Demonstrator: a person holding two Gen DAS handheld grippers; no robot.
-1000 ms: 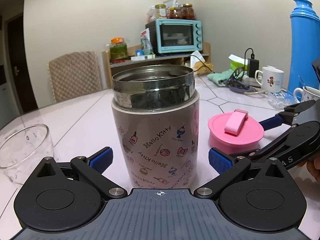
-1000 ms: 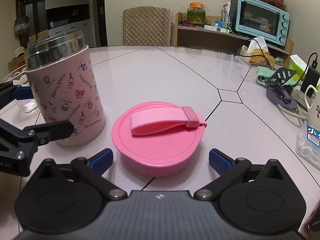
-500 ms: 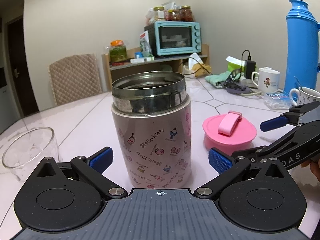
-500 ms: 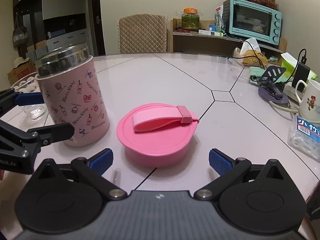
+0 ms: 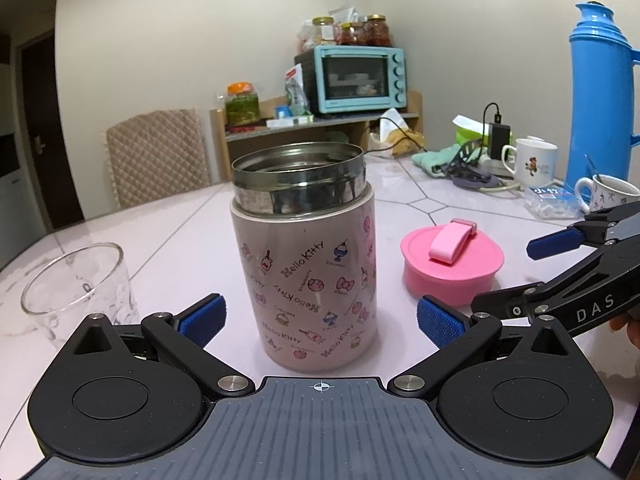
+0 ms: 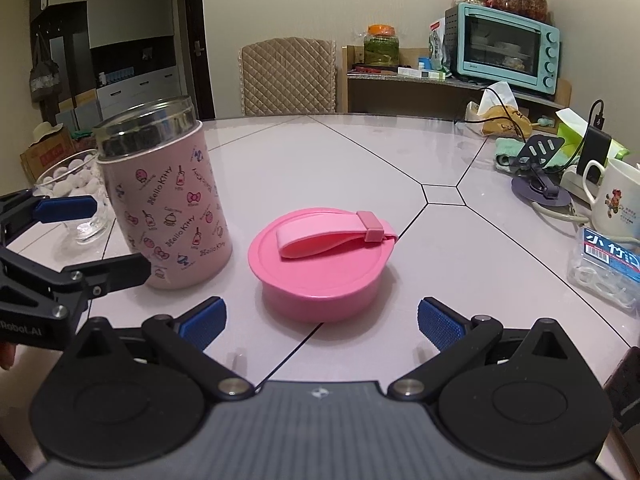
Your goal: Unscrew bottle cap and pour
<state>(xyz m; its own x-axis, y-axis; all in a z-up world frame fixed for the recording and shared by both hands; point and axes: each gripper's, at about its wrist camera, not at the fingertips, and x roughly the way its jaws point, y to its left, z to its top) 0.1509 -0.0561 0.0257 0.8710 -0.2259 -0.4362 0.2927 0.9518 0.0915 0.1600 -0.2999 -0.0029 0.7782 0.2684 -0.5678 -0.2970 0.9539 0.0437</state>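
Note:
A pink Hello Kitty flask (image 5: 310,276) (image 6: 170,208) stands upright on the table, its steel mouth uncovered. Its pink cap (image 5: 452,266) (image 6: 322,260) with a strap lies flat to the flask's right. My left gripper (image 5: 318,320) is open just short of the flask, fingers apart from its sides. My right gripper (image 6: 320,320) is open just short of the cap, touching nothing. An empty clear glass (image 5: 78,292) (image 6: 80,200) stands left of the flask. Each gripper shows in the other's view, the right one (image 5: 520,276) and the left one (image 6: 108,240).
A blue thermos (image 5: 604,96), two mugs (image 5: 536,162) (image 5: 608,196), a plastic box (image 6: 604,268), a phone stand (image 6: 538,160) and cables crowd the table's right side. A chair (image 6: 288,76) and a shelf with a toaster oven (image 6: 504,50) stand behind the table.
Both grippers have drawn back from the table objects, so the flask and the cap look smaller and farther. Flask, cap and glass have stayed put. Both grippers remain open.

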